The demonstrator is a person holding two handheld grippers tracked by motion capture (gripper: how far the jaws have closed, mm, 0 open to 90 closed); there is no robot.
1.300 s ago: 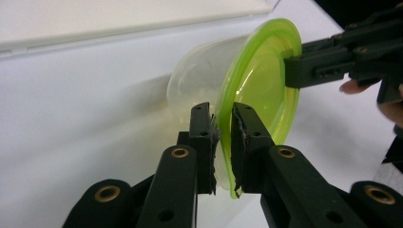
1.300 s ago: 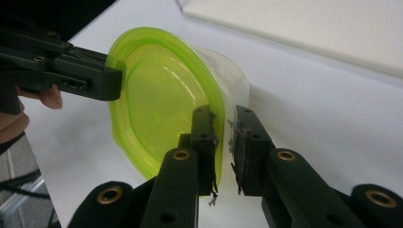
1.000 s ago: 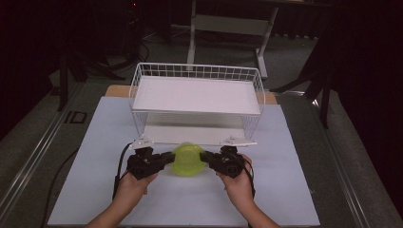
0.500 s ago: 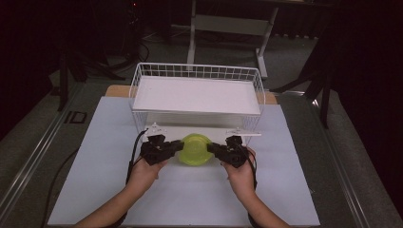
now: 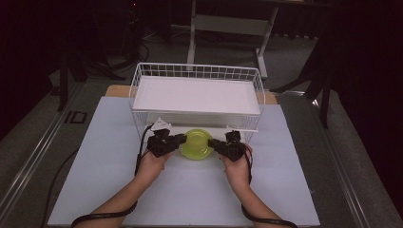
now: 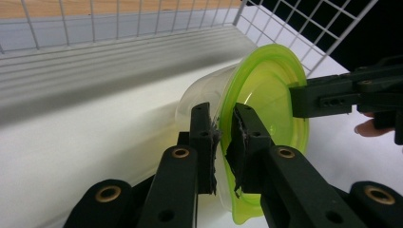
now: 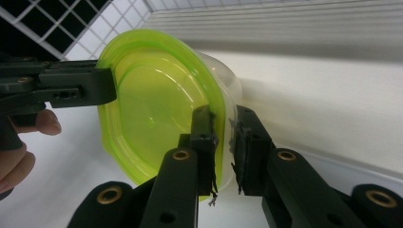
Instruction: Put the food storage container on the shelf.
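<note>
Both grippers, left (image 5: 177, 139) and right (image 5: 215, 143), pinch the tub's (image 5: 196, 144) green rim between narrow fingers, holding it at the rack's (image 5: 197, 71) lower shelf.

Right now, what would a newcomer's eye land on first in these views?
The bright lime-green lidded container, gripped at its rim from both sides by the left tongs and the right tongs, at the front edge of the white wire basket rack. It sits at the rack's lower level, under the white shelf. Everything stands on a pale table mat amid dark surroundings.
</note>
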